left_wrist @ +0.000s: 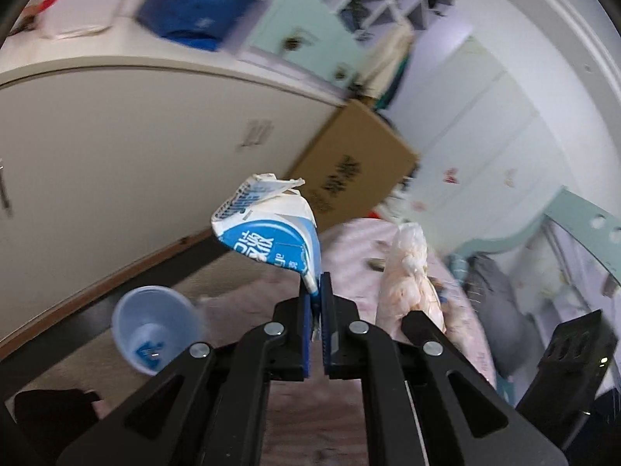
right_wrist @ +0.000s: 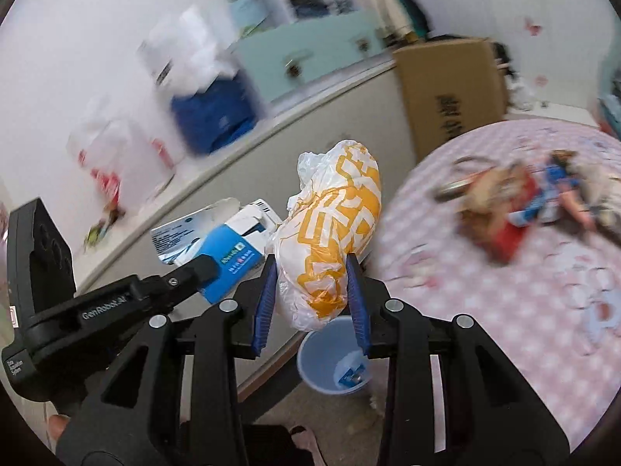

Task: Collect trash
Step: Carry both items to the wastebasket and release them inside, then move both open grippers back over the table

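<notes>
Lower left of the left wrist view: pale blue bin (left_wrist: 155, 330) on the floor, some blue scrap already inside. Centre of that frame: left gripper (left_wrist: 319, 291) clamped shut on one thin corner of a flattened blue-and-white carton (left_wrist: 268, 237), the rest of the carton sticking up and leftward, unsupported. Right of centre: a crumpled plastic bag (left_wrist: 411, 272), blurred, over pink bedding (left_wrist: 349, 248).

In the right wrist view, left of centre: the same carton (right_wrist: 229, 260) pinched by the other tool. Centre: right gripper (right_wrist: 312, 291) closed around a bunched white-and-orange plastic bag (right_wrist: 333, 233), blue pads pressing both flanks. Just below, at lower centre: the bin (right_wrist: 333, 357), partly hidden by the bag. Right side: bedding (right_wrist: 504, 291) with more blurred litter.

Likely trouble: carton slipping or pivoting out of so slight a corner grip, landing beside the small bin; soft bag squirming free, or catching on the rim and tipping the light bin.

Both tools raised, angled forward and down, close together, the right one nearly above the bin.
</notes>
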`<state>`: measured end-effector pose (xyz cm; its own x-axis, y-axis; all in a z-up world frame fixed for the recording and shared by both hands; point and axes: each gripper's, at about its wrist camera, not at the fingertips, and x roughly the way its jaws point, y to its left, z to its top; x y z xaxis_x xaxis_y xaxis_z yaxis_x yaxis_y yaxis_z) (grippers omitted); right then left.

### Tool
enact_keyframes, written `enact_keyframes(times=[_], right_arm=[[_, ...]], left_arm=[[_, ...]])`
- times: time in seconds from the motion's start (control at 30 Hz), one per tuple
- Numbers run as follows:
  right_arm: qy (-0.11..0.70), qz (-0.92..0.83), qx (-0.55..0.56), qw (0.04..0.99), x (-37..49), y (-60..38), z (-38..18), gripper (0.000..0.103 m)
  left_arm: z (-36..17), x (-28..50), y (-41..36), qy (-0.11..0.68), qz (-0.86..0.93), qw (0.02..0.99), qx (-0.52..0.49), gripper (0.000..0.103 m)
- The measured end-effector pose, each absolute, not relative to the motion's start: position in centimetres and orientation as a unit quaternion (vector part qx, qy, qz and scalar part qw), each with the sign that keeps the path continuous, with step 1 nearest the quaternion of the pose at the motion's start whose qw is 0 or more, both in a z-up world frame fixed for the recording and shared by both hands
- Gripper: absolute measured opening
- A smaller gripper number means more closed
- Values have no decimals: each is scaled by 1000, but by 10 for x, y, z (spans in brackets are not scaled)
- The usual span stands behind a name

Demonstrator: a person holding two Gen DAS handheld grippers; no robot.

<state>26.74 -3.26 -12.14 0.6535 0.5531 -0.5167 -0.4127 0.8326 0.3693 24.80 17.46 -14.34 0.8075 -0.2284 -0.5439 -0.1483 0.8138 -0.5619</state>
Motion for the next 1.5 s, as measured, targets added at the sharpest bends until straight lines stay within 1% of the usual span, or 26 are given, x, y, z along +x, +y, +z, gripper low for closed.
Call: enact_keyframes(times=[0.23, 0.3, 0.33, 0.4, 0.43, 0.6, 0.7, 0.97, 1.2, 1.27, 1.33, 1.37, 1.4, 1.43, 1.47, 1.5], right_arm=[[368, 318, 65, 871, 293, 49, -169, 35], [384, 327, 60, 861, 304, 69, -188, 36], [387, 329, 59, 859, 308, 74, -193, 40], [393, 330, 50, 857, 319, 85, -209, 52], [393, 326, 46, 858, 324, 92, -218, 60], [429, 303, 24, 851, 346, 104, -259, 61], [432, 293, 23, 853, 348, 101, -267, 61], [405, 268, 8, 874, 345, 94, -262, 63], [364, 254, 4, 896, 344, 86, -246, 65], [363, 256, 20, 896, 348, 82, -244, 65], [363, 252, 30, 896, 350, 78, -243, 65], [361, 250, 32, 898, 351, 76, -242, 65], [360, 250, 36, 898, 351, 75, -241, 65], [360, 250, 38, 898, 352, 73, -240, 65], [361, 249, 39, 898, 352, 72, -239, 65], [361, 250, 38, 898, 352, 71, -238, 65]], left_arm=[[-203, 259, 250, 354, 57, 875, -325, 4], [-222, 264, 267, 366, 73, 866, -332, 4], [-232, 268, 275, 376, 82, 861, -332, 4], [-249, 275, 287, 390, 92, 853, -335, 4], [-260, 279, 291, 399, 96, 847, -337, 4], [-292, 296, 295, 437, 97, 830, -332, 4], [-307, 300, 296, 448, 93, 827, -326, 4], [-323, 319, 283, 478, 87, 815, -315, 5], [-315, 332, 271, 476, 78, 821, -306, 5], [-309, 336, 270, 469, 81, 826, -302, 6], [-308, 340, 269, 469, 82, 826, -303, 10], [-308, 341, 269, 471, 81, 824, -304, 22], [-307, 342, 270, 472, 84, 823, -304, 42], [-306, 340, 272, 467, 90, 826, -304, 49], [-303, 339, 272, 462, 93, 828, -303, 52], [-301, 338, 273, 460, 94, 829, -303, 52]])
